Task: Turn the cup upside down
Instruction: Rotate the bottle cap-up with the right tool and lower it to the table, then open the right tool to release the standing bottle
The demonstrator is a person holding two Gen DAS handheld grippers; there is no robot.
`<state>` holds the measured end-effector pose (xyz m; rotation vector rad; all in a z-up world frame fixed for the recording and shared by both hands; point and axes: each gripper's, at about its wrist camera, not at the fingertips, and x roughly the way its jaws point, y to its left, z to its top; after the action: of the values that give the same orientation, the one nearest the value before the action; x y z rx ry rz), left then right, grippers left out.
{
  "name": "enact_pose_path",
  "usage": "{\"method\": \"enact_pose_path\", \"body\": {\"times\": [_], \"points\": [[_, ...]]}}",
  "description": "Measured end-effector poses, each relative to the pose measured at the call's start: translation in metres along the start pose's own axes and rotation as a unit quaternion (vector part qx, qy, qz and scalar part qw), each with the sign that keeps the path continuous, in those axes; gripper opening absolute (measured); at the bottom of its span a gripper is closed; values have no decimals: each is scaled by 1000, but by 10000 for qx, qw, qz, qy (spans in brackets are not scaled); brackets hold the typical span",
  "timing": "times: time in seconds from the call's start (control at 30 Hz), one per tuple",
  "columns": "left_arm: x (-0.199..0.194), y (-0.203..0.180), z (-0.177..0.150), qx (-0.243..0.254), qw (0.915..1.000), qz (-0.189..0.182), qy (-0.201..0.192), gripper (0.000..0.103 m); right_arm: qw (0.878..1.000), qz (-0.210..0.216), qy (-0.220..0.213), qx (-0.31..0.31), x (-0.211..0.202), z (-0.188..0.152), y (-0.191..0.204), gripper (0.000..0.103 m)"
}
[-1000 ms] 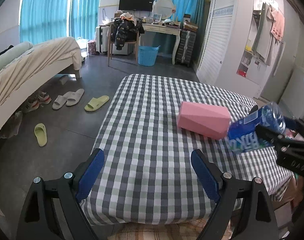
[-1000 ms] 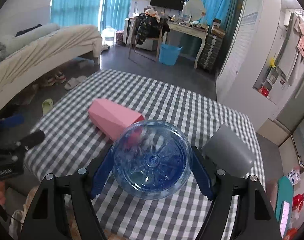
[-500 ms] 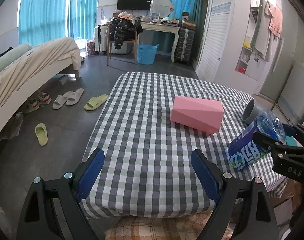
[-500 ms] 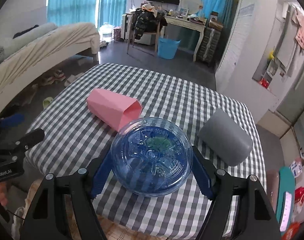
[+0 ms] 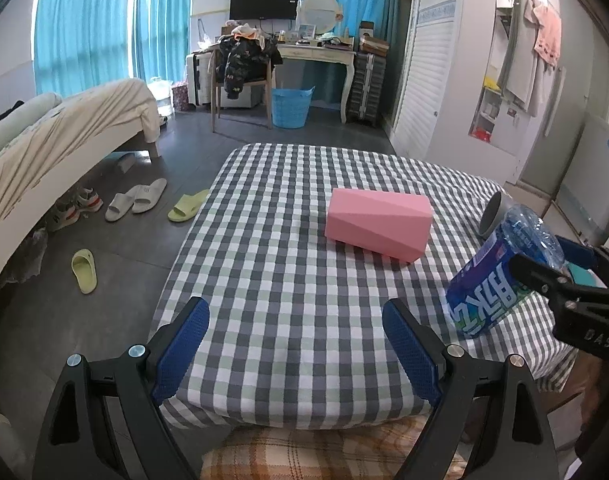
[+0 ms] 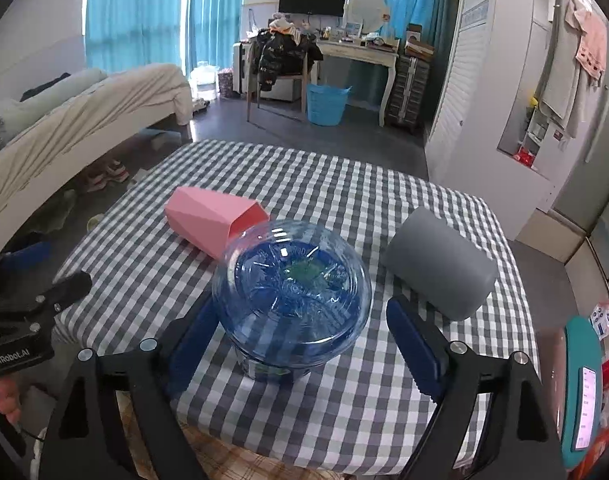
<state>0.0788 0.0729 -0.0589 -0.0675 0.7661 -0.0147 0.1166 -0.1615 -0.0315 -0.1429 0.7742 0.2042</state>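
Observation:
A clear blue cup cut from a water bottle [image 6: 292,288] stands base up on the checked table [image 6: 344,184], near its front right edge. My right gripper [image 6: 300,312] straddles it, open, with a strip of cloth showing between the right finger [image 6: 412,344] and the cup. The left wrist view shows the same cup [image 5: 488,292] at the right with its blue label outward. My left gripper [image 5: 296,320] hangs open over the table's front edge, holding nothing. A pink faceted cup [image 5: 378,222] and a grey cup [image 6: 440,264] lie on their sides.
A teal phone [image 6: 582,384] sits off the table's right side. A plaid cloth [image 5: 324,448] shows below the front edge. A bed [image 5: 64,128] and slippers [image 5: 136,200] are on the floor to the left.
The blue cup came down from tilted in the air to base up on the cloth, and the right fingers have eased off it. The left gripper drew back slightly.

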Motion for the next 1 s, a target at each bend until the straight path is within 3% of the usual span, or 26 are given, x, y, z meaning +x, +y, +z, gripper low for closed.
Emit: {"method": "enact_pose_path", "body": {"times": [0.63, 1.0], "points": [[-47, -59, 0, 406, 9982, -13, -442, 91, 9943, 392, -945, 305, -79, -3, -27, 86], [-118, -87, -3, 567, 9876, -227, -1449, 91, 9848, 336, -1654, 402, -153, -18, -38, 86]]}}
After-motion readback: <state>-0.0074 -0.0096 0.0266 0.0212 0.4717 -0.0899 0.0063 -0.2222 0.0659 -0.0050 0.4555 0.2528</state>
